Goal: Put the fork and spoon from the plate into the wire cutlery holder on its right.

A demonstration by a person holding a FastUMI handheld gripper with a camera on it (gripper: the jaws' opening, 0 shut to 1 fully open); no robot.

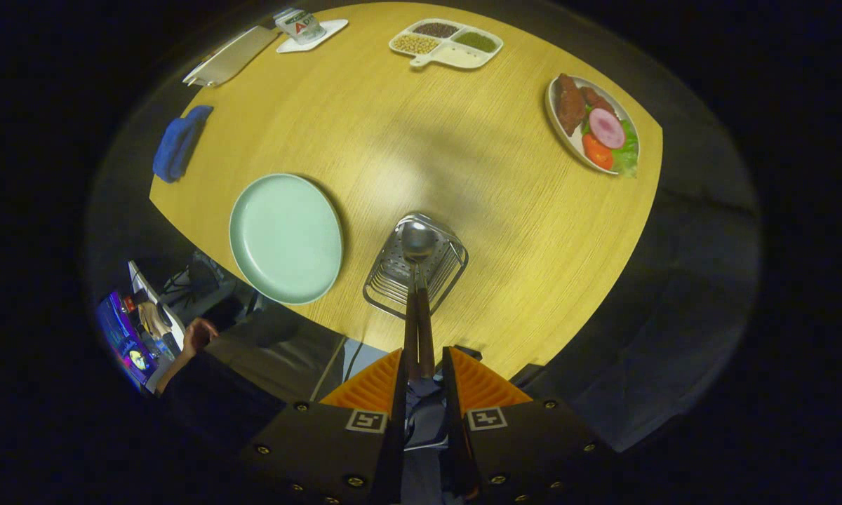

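Observation:
My gripper (421, 375) hangs high above the yellow wooden table (477, 182), shut on two slim brown handles that run side by side between its fingers (372, 389). At the far end of the handles is the metal spoon (418, 243), its bowl over the wire cutlery holder (393, 277), which stands just ahead of the fingers. I cannot tell whether the second handle is the fork's; its head is hidden behind the spoon. To the left of the holder sits the mint-green plate (285, 238), with nothing on it.
Across the table are a plate of food (593, 123), a divided tray of beans (446, 43), a can on a small white dish (302, 27), a white board (230, 56) and a blue cloth (177, 142). A person's arm (189, 347) shows below the table's near edge.

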